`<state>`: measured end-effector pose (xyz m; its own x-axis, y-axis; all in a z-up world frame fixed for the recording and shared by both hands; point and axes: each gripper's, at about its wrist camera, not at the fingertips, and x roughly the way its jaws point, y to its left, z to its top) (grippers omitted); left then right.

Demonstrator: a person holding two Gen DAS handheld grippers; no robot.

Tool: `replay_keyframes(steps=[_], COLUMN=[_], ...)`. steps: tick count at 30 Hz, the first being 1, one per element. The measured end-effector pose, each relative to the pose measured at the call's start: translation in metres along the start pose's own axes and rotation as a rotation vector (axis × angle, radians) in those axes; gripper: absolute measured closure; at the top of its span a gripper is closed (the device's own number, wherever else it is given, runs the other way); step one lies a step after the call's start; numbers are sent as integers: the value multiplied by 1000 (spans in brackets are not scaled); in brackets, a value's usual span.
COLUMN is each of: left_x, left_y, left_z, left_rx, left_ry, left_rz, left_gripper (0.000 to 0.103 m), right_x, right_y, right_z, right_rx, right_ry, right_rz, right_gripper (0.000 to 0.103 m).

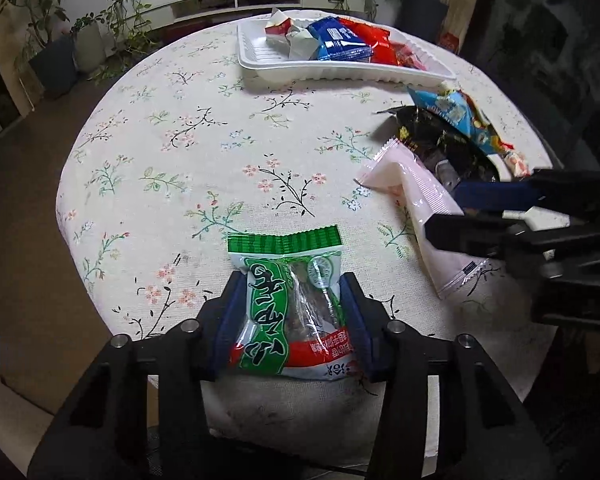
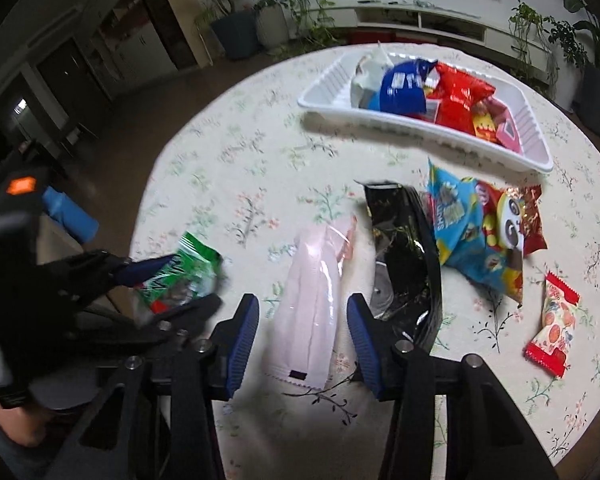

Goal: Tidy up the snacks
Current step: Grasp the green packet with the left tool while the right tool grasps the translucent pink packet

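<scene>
Round table [image 2: 236,152] with a cream floral cloth. White ribbed plastic tray [image 2: 412,130] sits upper right in the right wrist view. Below it: glossy black packet [image 2: 408,248], light blue snack bag [image 2: 458,232], pale pink wrapper [image 2: 312,304], and a small red-and-white candy packet [image 2: 554,326] far right.
</scene>
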<state>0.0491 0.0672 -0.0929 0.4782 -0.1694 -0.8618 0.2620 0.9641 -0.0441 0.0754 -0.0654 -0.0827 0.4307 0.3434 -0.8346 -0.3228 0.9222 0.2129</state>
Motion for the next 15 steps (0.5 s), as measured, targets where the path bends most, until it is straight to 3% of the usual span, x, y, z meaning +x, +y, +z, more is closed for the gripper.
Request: replay_keyframes(steps=[10, 15], left_x=[-4, -7], left_y=[4, 7], left_z=[-2, -4], left_rx=[-36, -52], left_ry=[-16, -23], left_rz=[-54, -83], left_gripper=[66, 70], right_x=[26, 25], right_y=[10, 11], right_z=[5, 5], right_rx=[-68, -75], right_ry=[63, 56], right_rz=[-94, -89], right_gripper=[64, 78])
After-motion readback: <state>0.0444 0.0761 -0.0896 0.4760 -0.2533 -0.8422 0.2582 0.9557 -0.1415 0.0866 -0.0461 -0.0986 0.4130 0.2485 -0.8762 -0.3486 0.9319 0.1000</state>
